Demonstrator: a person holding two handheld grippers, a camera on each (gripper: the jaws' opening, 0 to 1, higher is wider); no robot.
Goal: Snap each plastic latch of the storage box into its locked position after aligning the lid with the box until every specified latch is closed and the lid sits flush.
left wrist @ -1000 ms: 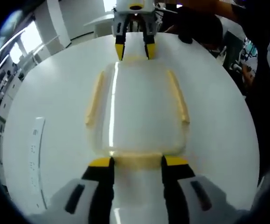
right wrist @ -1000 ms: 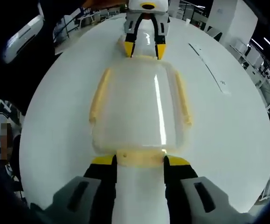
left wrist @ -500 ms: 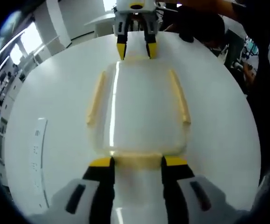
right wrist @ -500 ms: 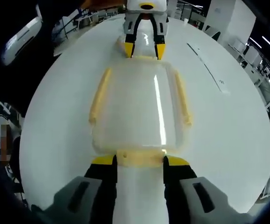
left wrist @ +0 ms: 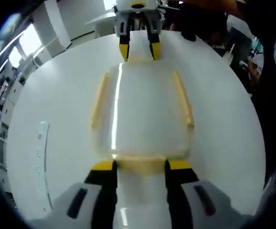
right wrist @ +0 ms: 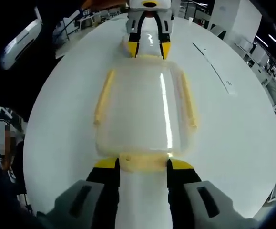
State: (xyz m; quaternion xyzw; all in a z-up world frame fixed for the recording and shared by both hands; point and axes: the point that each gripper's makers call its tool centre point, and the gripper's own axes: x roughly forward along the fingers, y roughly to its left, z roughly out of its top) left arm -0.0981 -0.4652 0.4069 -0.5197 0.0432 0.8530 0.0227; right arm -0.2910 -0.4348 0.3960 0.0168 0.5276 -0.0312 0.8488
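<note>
Two grippers face each other across the box [left wrist: 142,112]: left gripper [left wrist: 140,165] and right gripper [right wrist: 142,164], jaws spread, each straddling an end latch [right wrist: 143,161]. White table [left wrist: 56,95]; ruler [left wrist: 41,162] lower left.

White round table [left wrist: 52,95], clear storage box [left wrist: 142,112], perhaps a ruler [left wrist: 41,167]

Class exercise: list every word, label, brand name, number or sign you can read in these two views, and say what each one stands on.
No text can be read in either view.
White strip lying on the table: it bears small dark marks, too small and blurred to read.
Storage box with its yellow latches: no label or brand visible.
Left gripper and right gripper: no markings visible.
</note>
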